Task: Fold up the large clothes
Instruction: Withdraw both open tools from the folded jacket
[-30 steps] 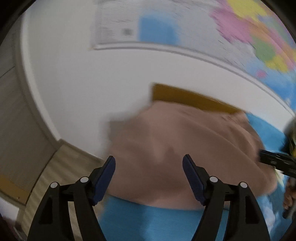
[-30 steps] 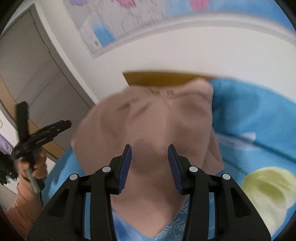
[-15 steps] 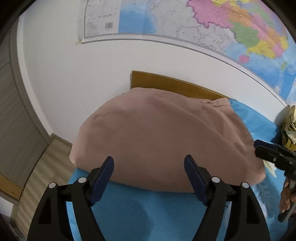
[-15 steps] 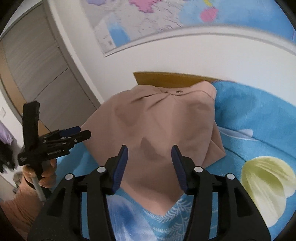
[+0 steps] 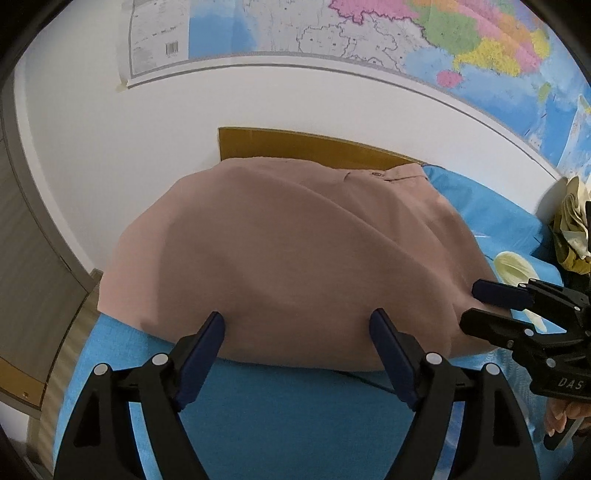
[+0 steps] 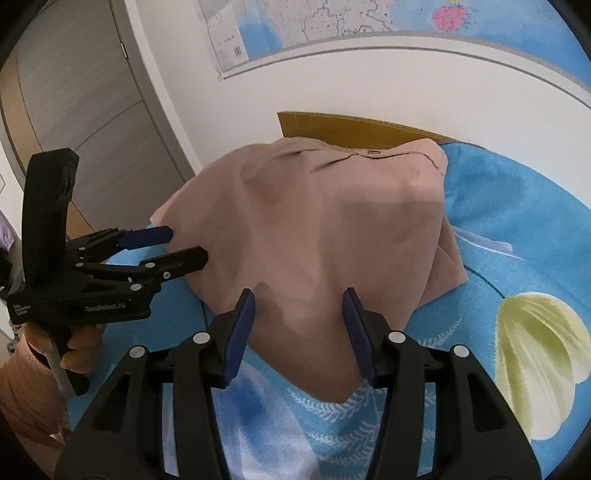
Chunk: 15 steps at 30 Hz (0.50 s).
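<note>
A large tan-pink garment (image 5: pixel 295 258) lies folded over on a blue patterned bedspread (image 5: pixel 280 413), its waistband end against the wooden headboard. It also shows in the right wrist view (image 6: pixel 332 236). My left gripper (image 5: pixel 297 325) is open and empty, just above the garment's near edge. My right gripper (image 6: pixel 298 302) is open and empty over the garment's near corner. Each gripper shows in the other's view: the right gripper at the right edge (image 5: pixel 480 306), the left gripper at the left edge (image 6: pixel 184 243).
A wooden headboard (image 5: pixel 295 144) stands against a white wall with a world map (image 5: pixel 369 33). A yellow-olive cloth pile (image 5: pixel 572 229) lies at the far right. A grey door (image 6: pixel 74 92) and wood floor (image 5: pixel 62 332) lie left of the bed.
The garment has settled flat on the bed. Both grippers have drawn back a little toward its near edge, and the motion blur is gone.
</note>
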Available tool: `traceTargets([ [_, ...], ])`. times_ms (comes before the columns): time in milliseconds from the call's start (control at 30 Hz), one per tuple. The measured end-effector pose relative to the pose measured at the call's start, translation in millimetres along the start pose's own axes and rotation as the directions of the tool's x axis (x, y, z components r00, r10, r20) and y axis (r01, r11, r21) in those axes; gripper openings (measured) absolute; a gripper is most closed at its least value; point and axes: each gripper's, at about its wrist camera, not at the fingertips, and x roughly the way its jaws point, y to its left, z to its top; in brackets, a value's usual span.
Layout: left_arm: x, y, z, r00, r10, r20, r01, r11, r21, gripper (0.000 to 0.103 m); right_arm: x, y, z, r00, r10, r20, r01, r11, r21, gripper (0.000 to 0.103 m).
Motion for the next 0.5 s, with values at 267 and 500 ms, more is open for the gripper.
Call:
traceTargets([
  [267,-13.6,-13.2,-4.2,0.998,0.033,0.048,-0.033,0.999,-0.002,0.084,-14.0,2.7,-9.2,0.999,-0.021,0.030,0.021,1.000,-0.013,0.057],
  [500,-30.3,-24.0,-9.6,0.992,0.057,0.115,-0.057,0.998,-0.005,0.096,-26.5,7.9,-16.0,0.996,-0.060,0.068,0.062,0.998,-0.024,0.070],
])
